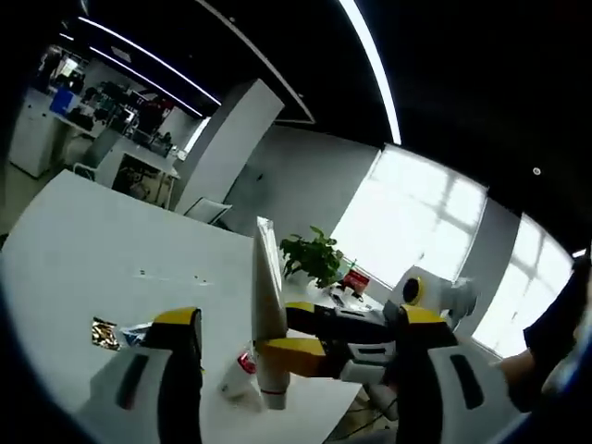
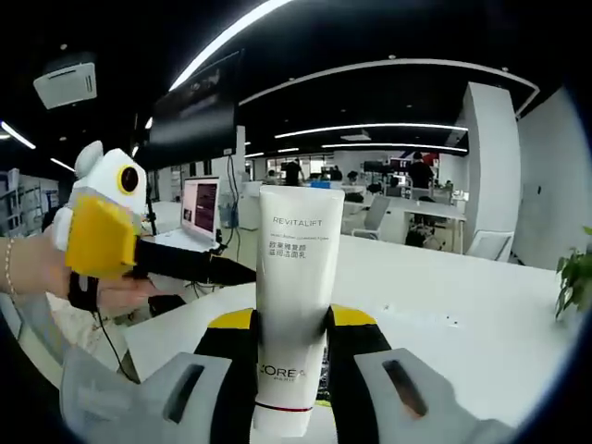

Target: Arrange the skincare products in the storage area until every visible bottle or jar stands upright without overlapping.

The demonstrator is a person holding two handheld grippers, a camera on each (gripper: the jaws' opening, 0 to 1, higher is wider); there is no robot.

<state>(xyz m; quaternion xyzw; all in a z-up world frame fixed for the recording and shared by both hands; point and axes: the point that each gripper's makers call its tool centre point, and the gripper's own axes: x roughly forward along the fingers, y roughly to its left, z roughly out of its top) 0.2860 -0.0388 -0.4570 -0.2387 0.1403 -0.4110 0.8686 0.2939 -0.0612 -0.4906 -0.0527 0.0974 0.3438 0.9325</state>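
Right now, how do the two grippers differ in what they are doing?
The right gripper is shut on the white tube, which stands cap-down between its jaws; the left gripper is open and holds nothing. From the left gripper view, the right gripper is seen holding the tube above the white table, with the left gripper's jaws to either side. Both have yellow and black jaws.
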